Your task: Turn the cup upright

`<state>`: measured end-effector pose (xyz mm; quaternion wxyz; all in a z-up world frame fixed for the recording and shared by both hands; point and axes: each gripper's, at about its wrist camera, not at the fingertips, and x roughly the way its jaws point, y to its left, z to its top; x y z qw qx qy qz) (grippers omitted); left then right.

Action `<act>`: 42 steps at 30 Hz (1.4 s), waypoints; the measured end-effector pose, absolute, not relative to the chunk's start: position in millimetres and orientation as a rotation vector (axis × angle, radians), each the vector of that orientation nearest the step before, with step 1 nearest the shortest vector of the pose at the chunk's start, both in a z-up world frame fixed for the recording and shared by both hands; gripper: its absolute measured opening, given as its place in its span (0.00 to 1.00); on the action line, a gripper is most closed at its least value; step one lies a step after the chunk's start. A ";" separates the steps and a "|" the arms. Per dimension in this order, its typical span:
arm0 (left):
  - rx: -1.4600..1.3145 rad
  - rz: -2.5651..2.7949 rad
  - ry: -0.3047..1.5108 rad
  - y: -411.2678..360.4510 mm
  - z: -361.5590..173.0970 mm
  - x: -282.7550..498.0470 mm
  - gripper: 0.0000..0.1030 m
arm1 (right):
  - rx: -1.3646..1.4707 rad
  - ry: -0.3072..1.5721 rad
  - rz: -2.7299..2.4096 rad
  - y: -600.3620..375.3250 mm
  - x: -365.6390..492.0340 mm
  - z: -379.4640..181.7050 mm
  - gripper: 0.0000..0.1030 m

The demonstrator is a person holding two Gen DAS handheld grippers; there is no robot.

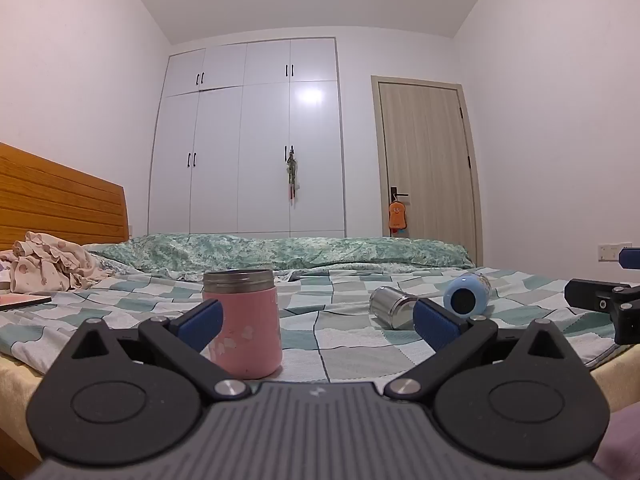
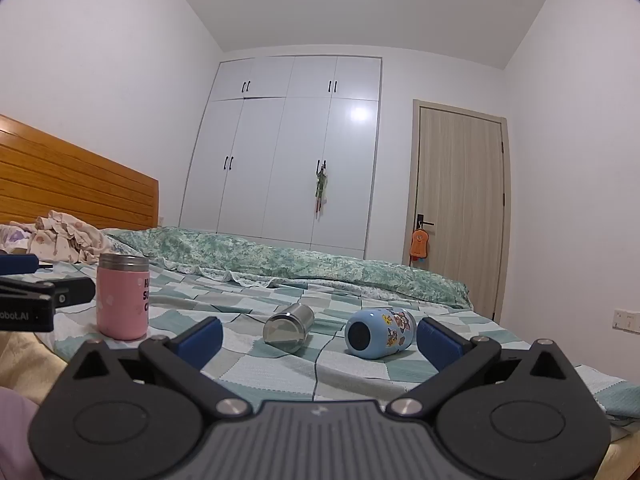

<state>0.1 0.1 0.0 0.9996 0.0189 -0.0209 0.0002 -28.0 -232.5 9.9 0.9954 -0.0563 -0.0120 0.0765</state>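
Two cups lie sideways: steel (image 2: 289,327), blue stickered (image 2: 380,338).

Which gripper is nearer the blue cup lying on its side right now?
Right. The right gripper faces the blue cup, just short of its open fingers. The left gripper sits farther left, by the upright pink cup.

My right gripper (image 2: 318,334) hangs spread wide over the checked bedspread (image 2: 256,364). Between its fingers lie the steel cup (image 2: 289,327) and blue cup (image 2: 378,338), both tipped over. Beyond my left finger (image 2: 200,338), the pink cup (image 2: 123,302) stands upright.
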 end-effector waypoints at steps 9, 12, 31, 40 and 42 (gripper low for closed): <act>0.038 -0.004 -0.045 -0.1 -0.1 -0.2 1.00 | -0.112 -0.023 0.153 -232.4 -28.3 9.9 1.00; 0.040 -0.007 -0.045 -3.0 -1.1 -3.0 1.00 | -0.112 -0.025 0.153 -232.3 -28.5 9.8 1.00; 0.039 -0.006 -0.049 0.1 0.6 -4.0 1.00 | -0.114 -0.024 0.154 -231.6 -28.3 9.9 1.00; 0.039 -0.008 -0.049 0.2 0.5 -4.0 1.00 | -0.115 -0.024 0.154 -230.8 -28.1 9.9 1.00; 0.039 -0.009 -0.048 0.1 0.3 -2.4 1.00 | -0.115 -0.023 0.153 -230.8 -28.1 9.9 1.00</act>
